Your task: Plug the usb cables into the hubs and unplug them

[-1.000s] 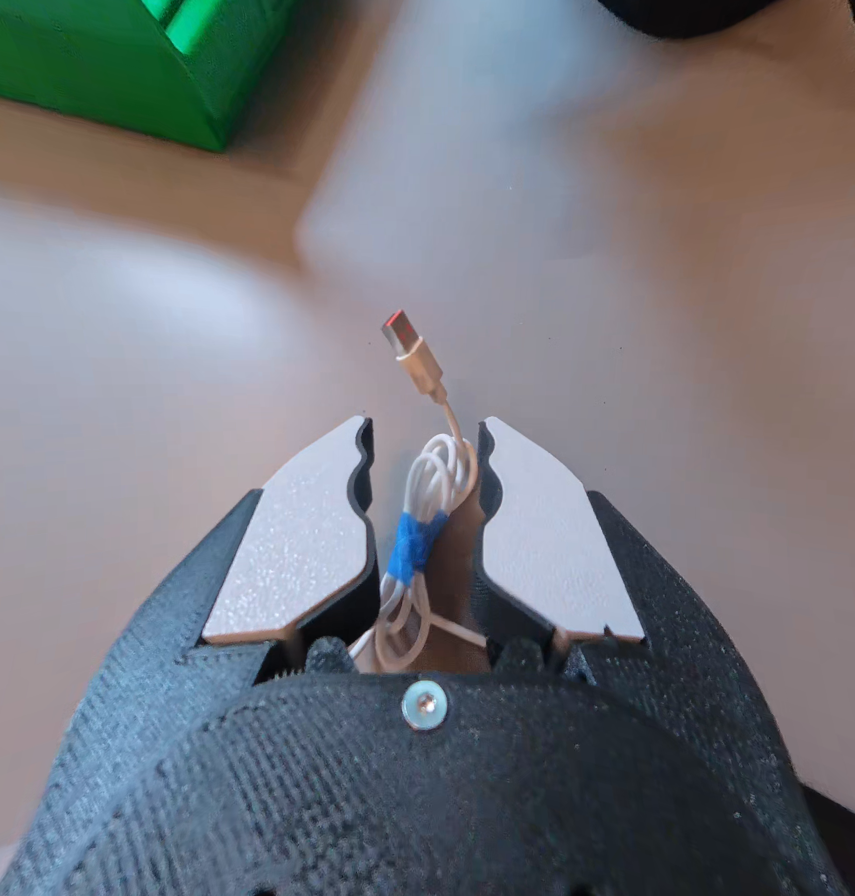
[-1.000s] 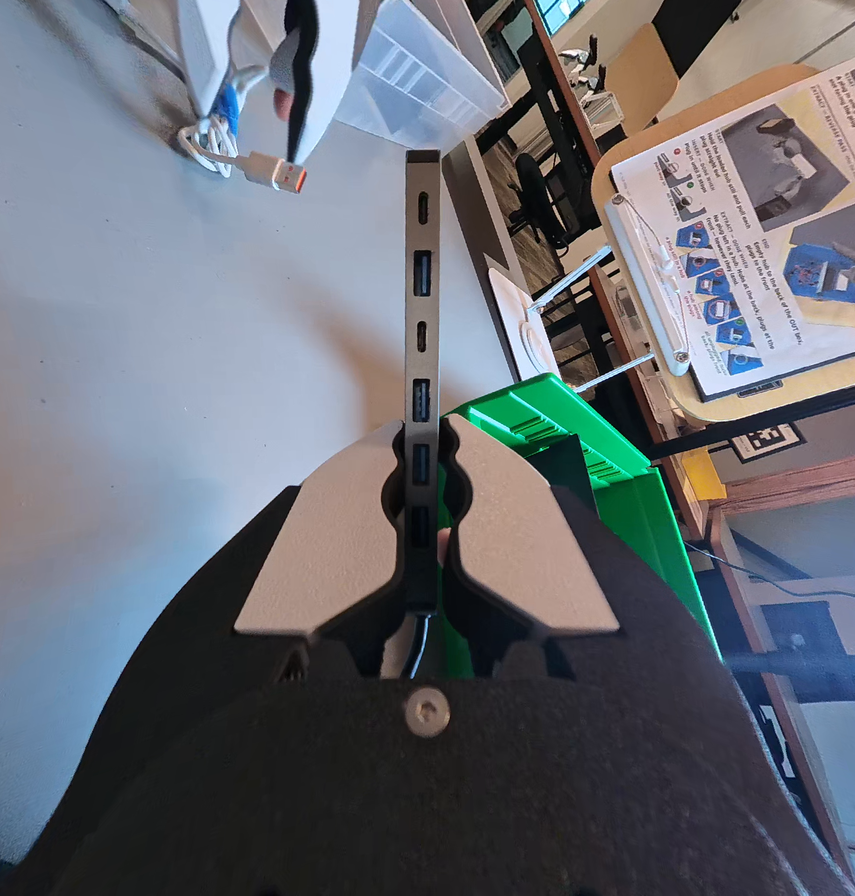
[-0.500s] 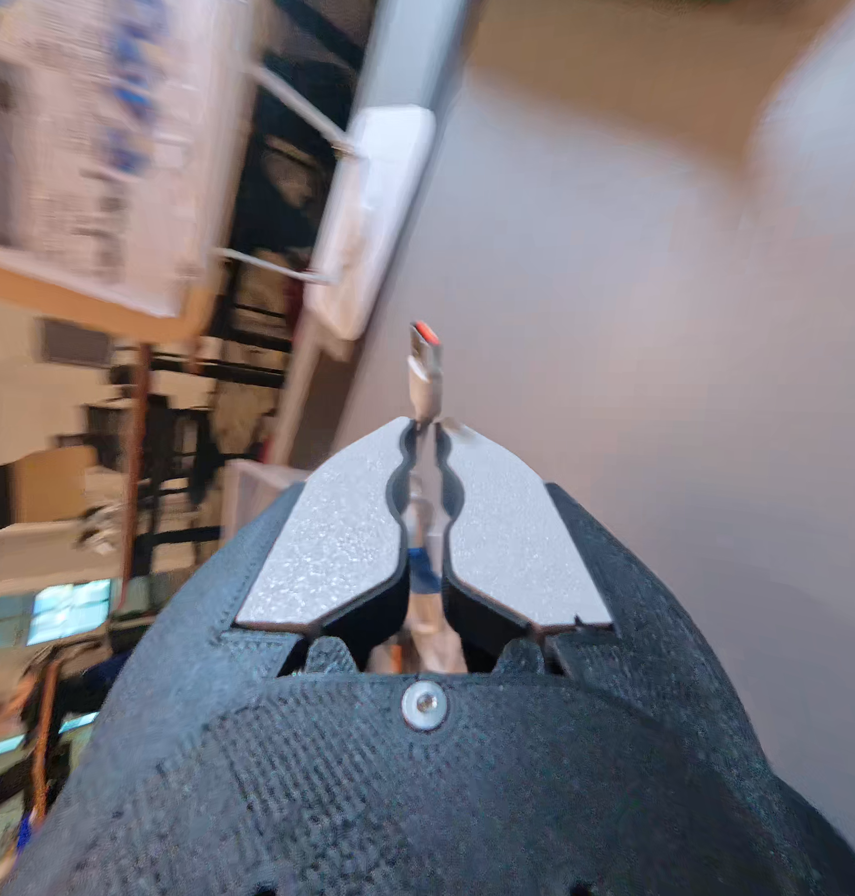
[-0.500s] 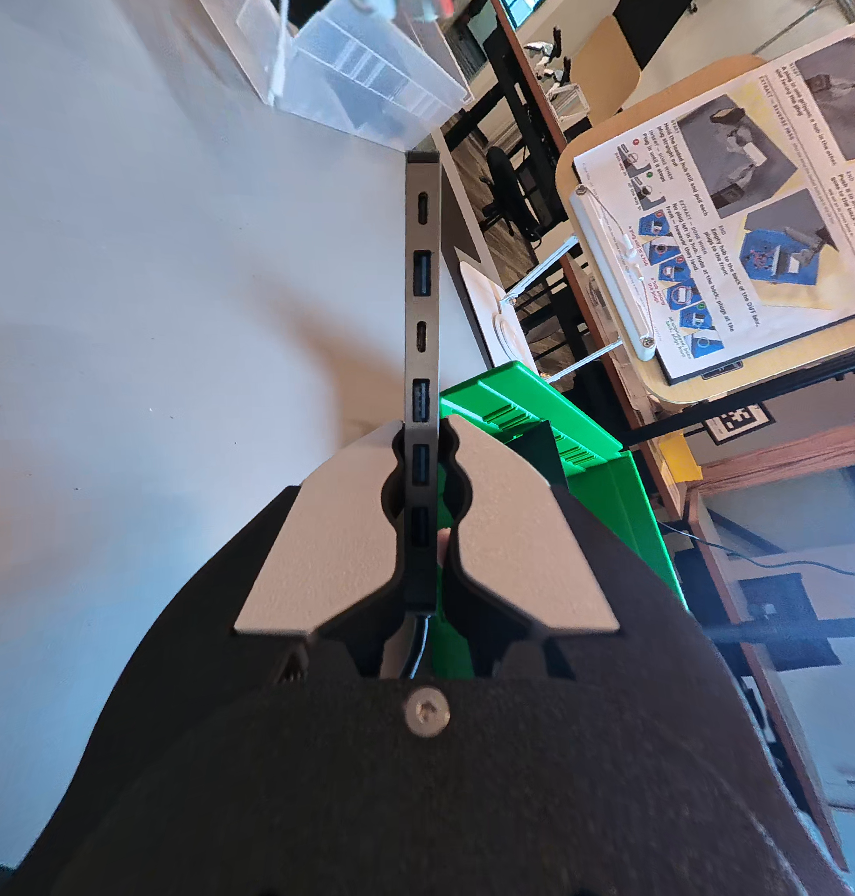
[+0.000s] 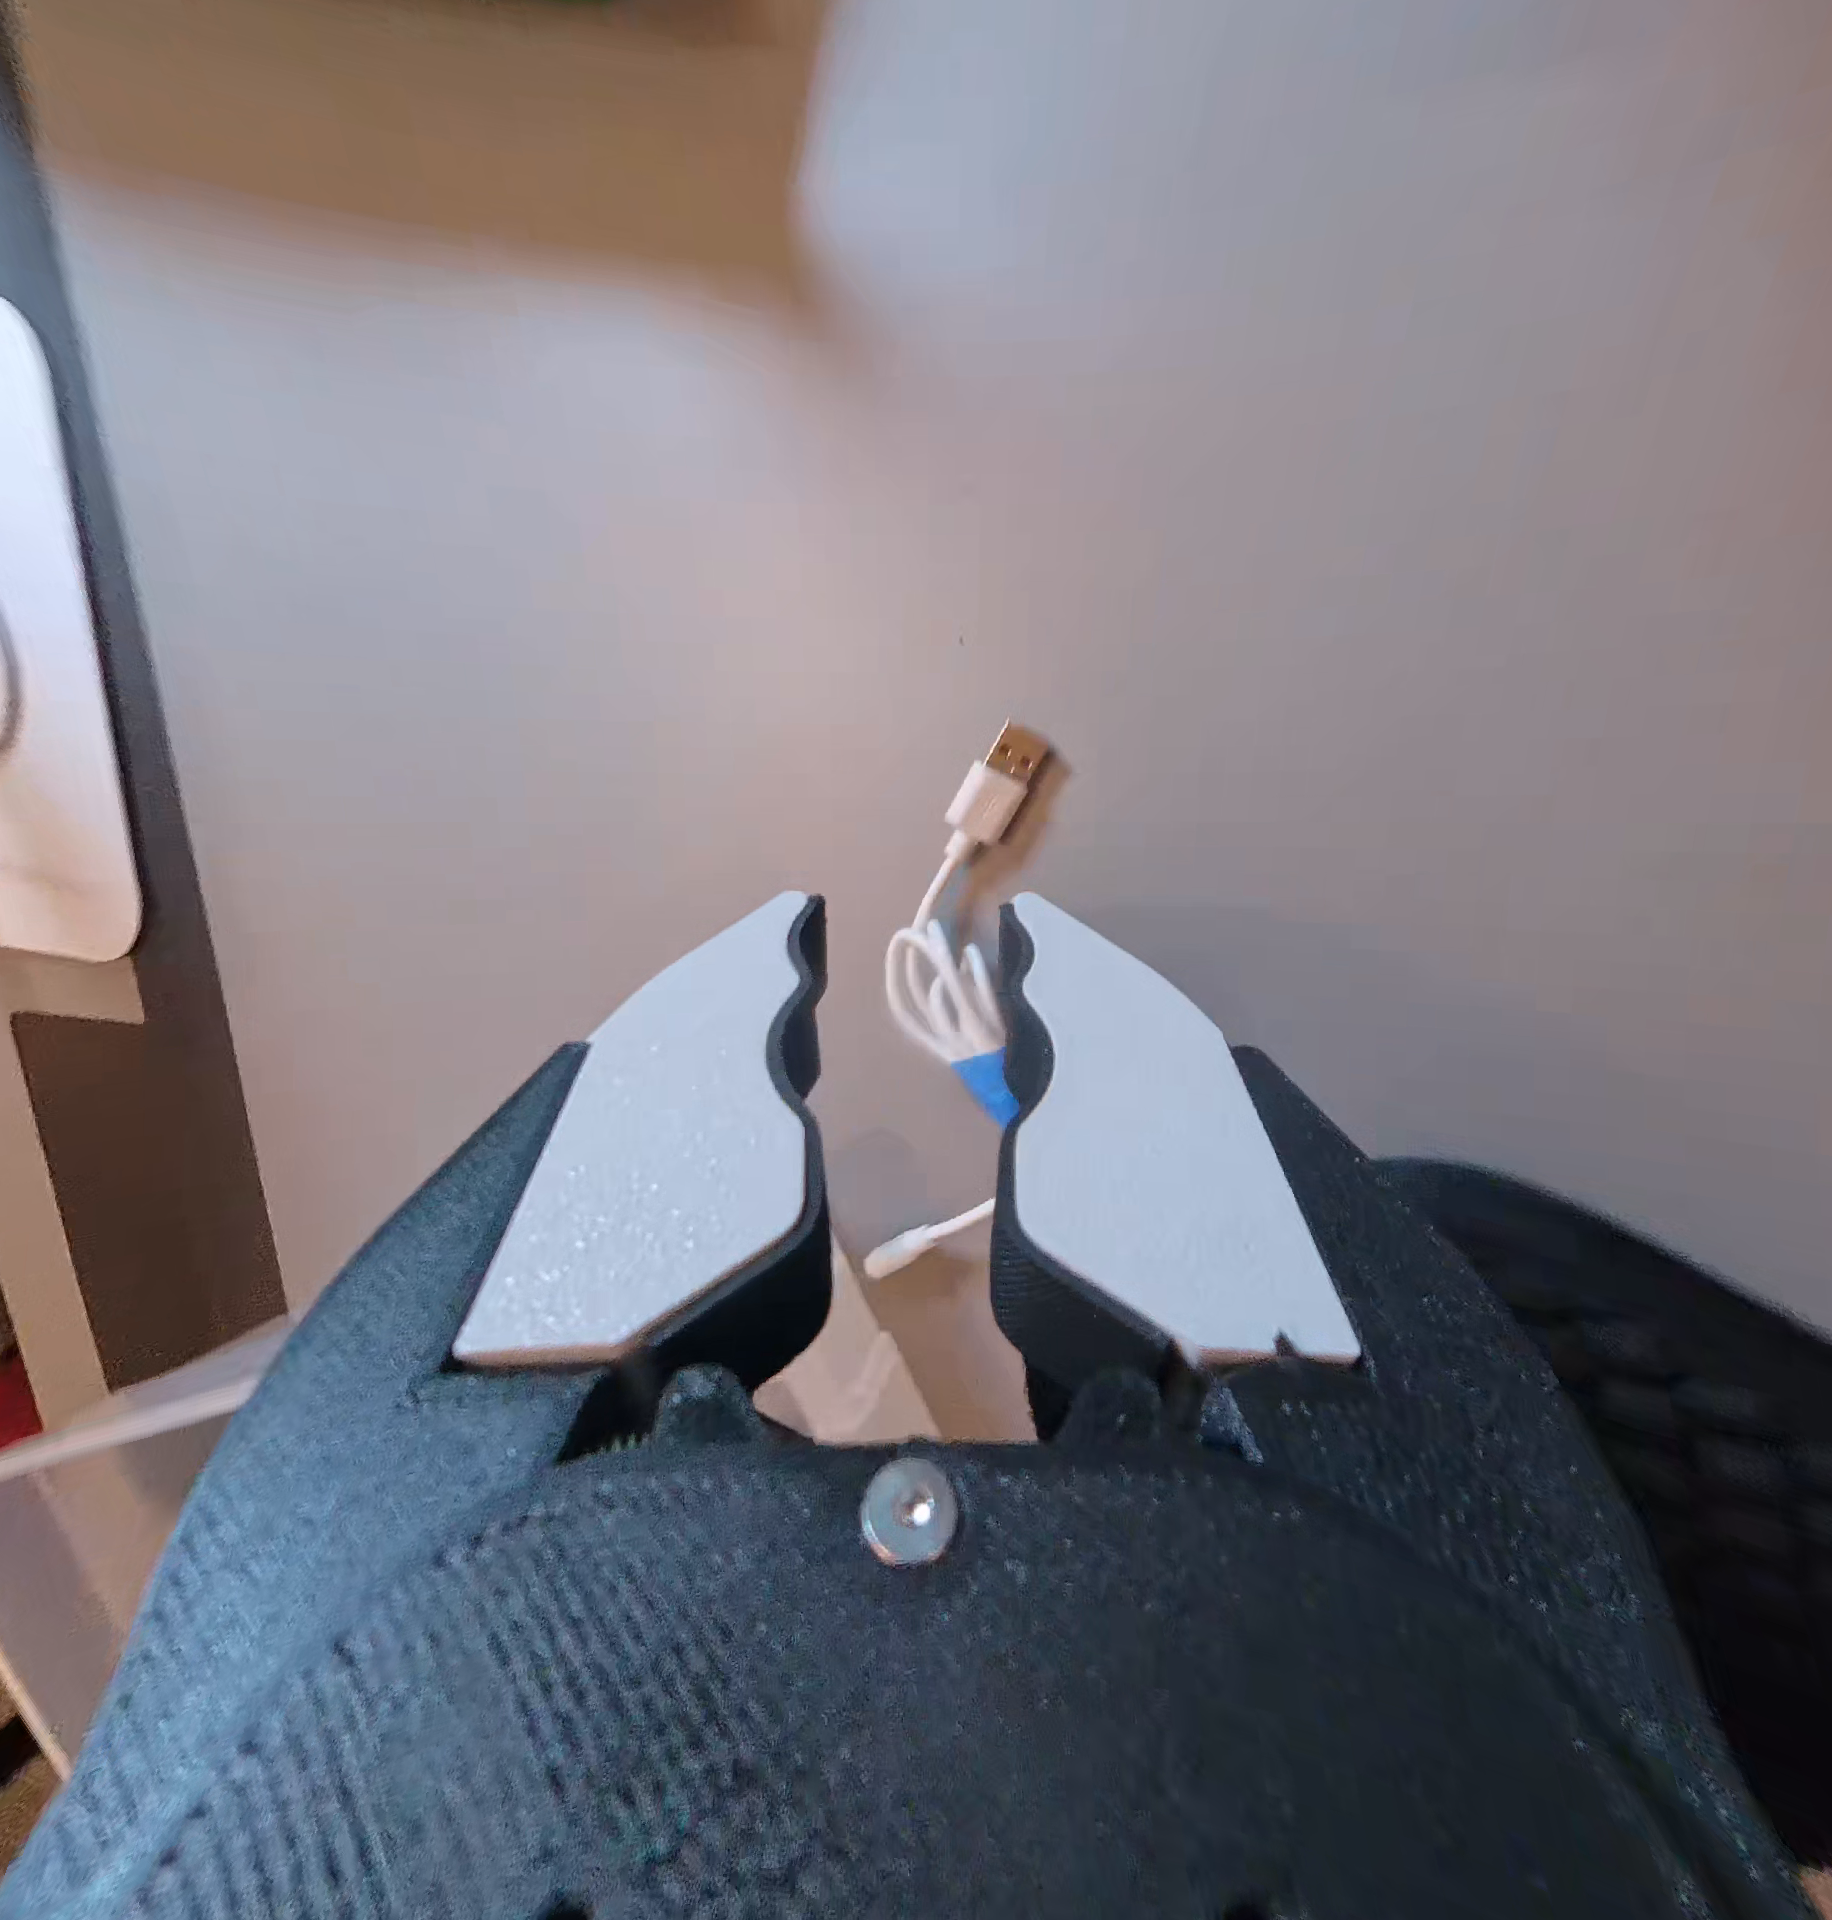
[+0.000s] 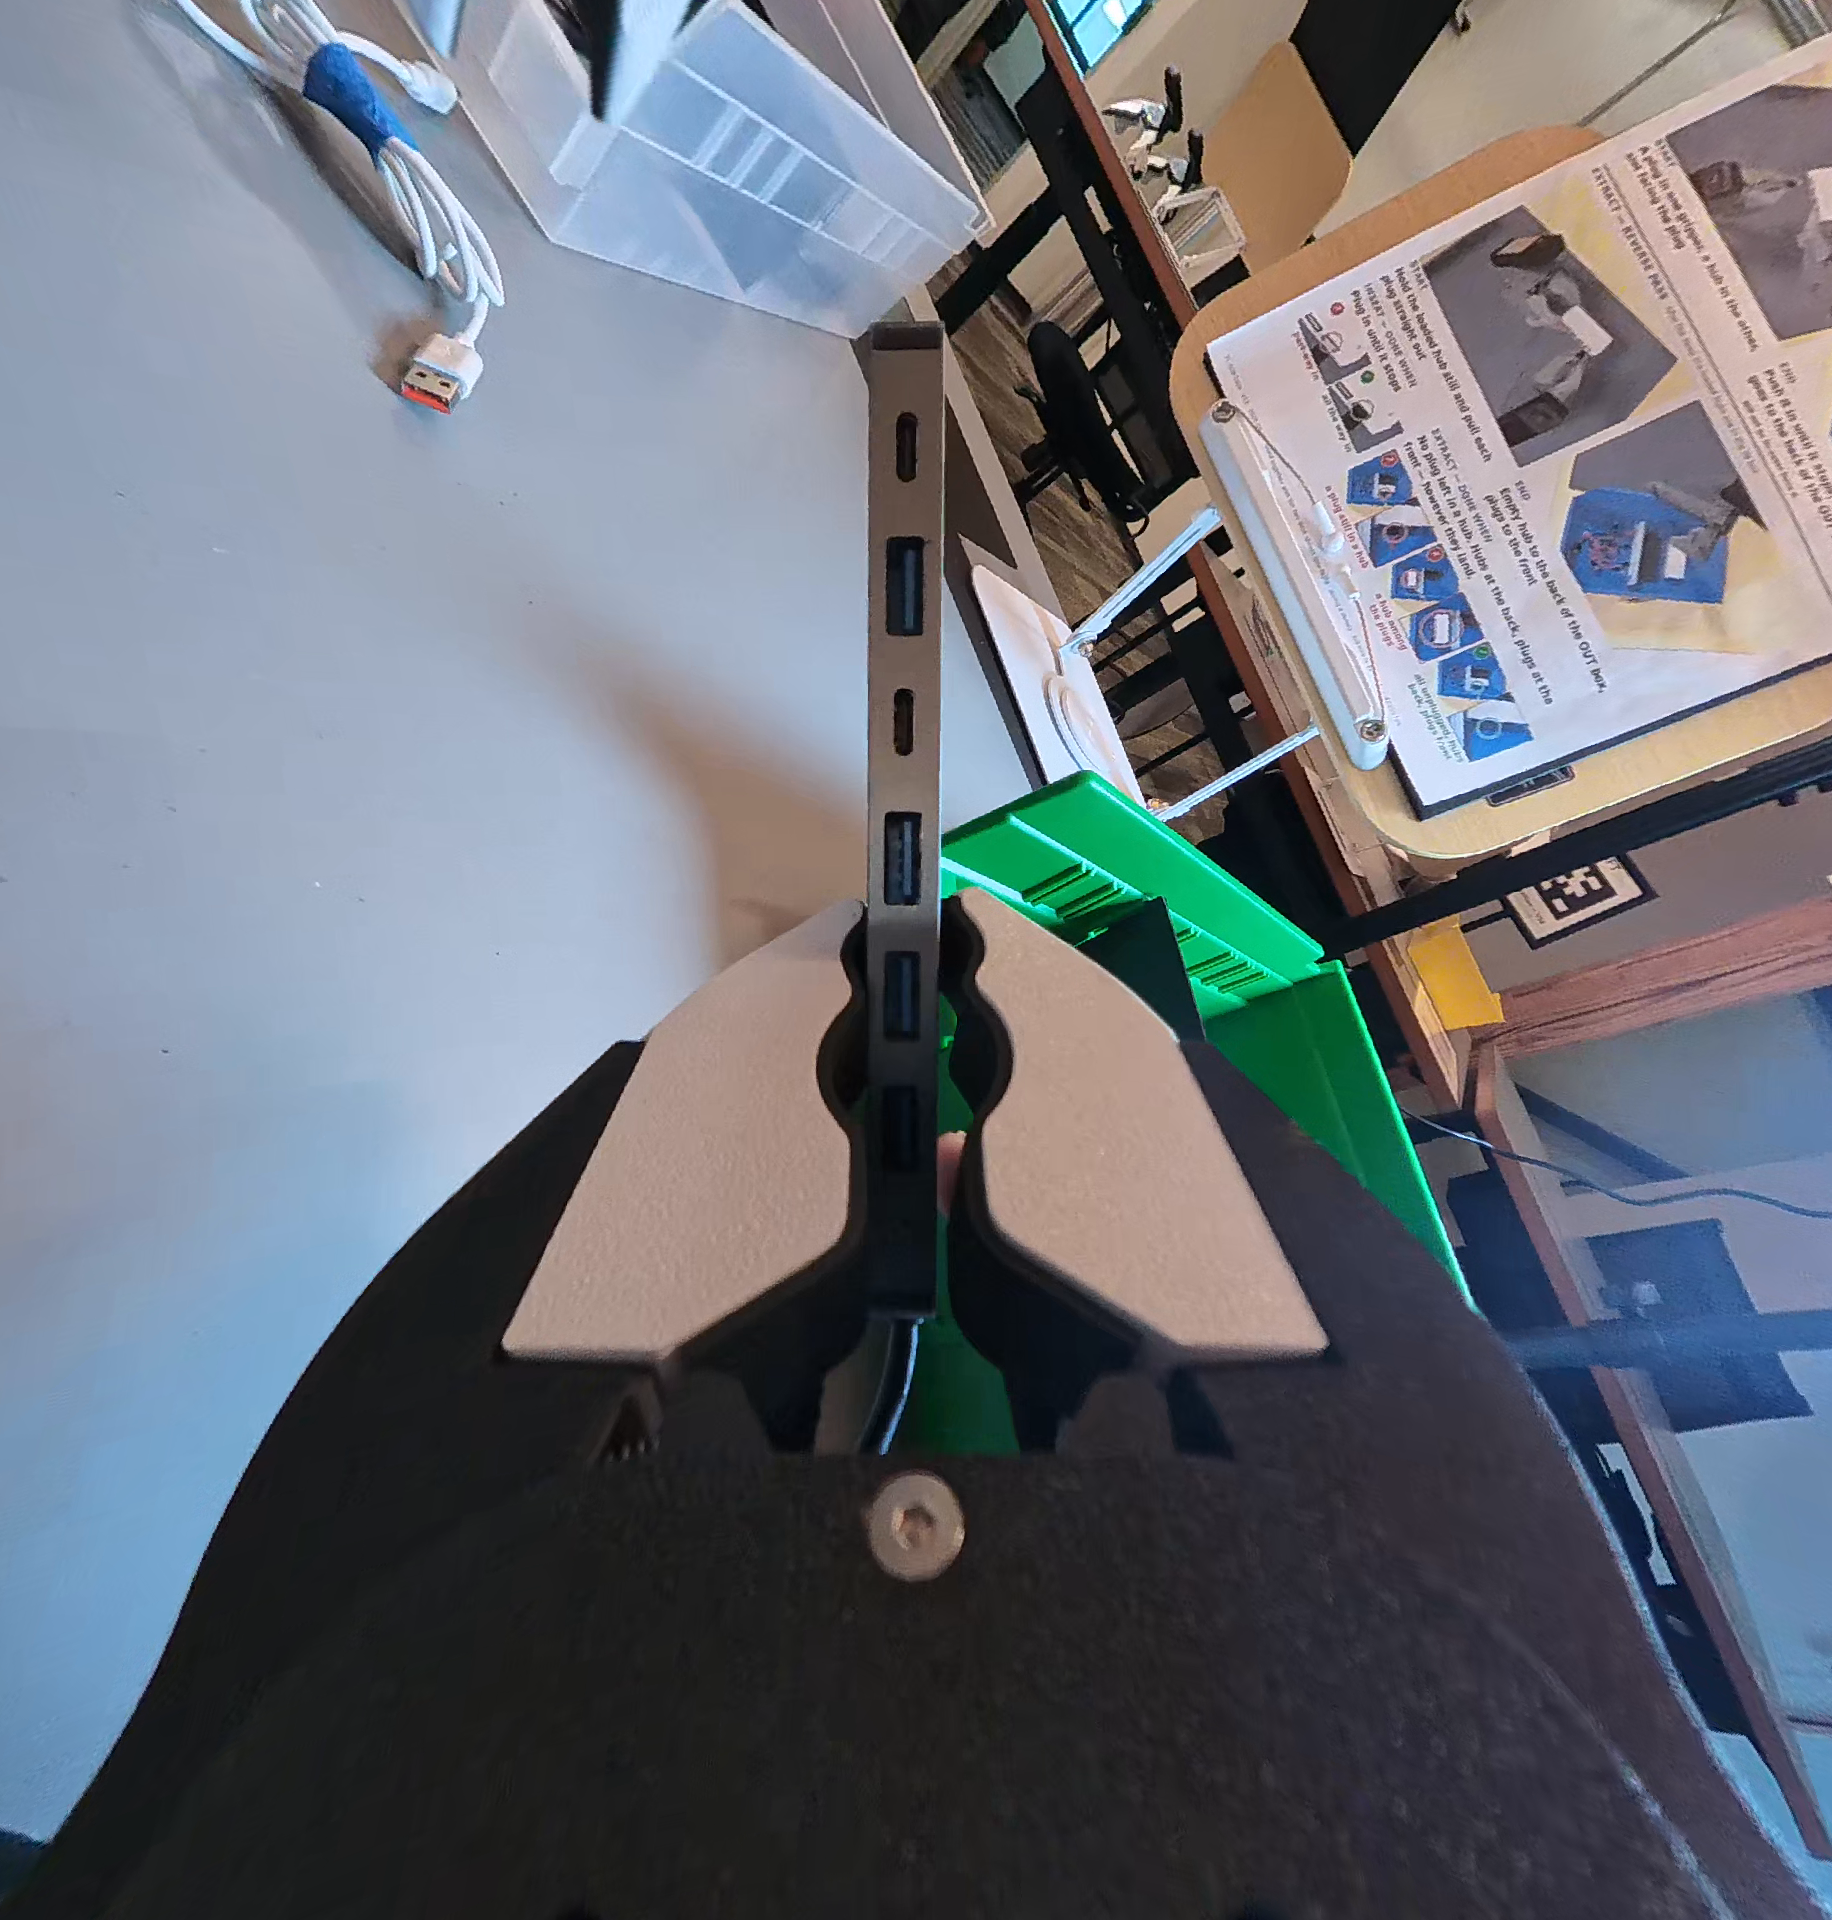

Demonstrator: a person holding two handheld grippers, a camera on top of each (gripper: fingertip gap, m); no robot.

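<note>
My left gripper point(image 5: 907, 914) is open and empty, just above the grey table point(image 5: 1307, 520). A white USB cable point(image 5: 943, 997), coiled and bound with blue tape, lies on the table below and between its fingers, plug point(image 5: 1005, 790) pointing away. The cable also shows in the right wrist view point(image 6: 424, 208), with a red-tipped plug point(image 6: 436, 374). One left fingertip point(image 6: 637, 52) shows at the top edge above it. My right gripper point(image 6: 907, 904) is shut on a dark grey hub point(image 6: 901, 623). It holds the hub on edge, its row of ports facing the camera.
A clear plastic box point(image 6: 746, 177) stands behind the cable. A green bin point(image 6: 1203, 935) sits right of the hub, by the table's edge. A white pad point(image 5: 18, 623) lies at that edge. An instruction board point(image 6: 1514, 468) stands beyond the table. Some 25 cm of space lies between my two pairs of fingers.
Half a second ago my left gripper was shut on the cable and held it up. Now it is open and the cable lies on the table. The right gripper still holds the hub.
</note>
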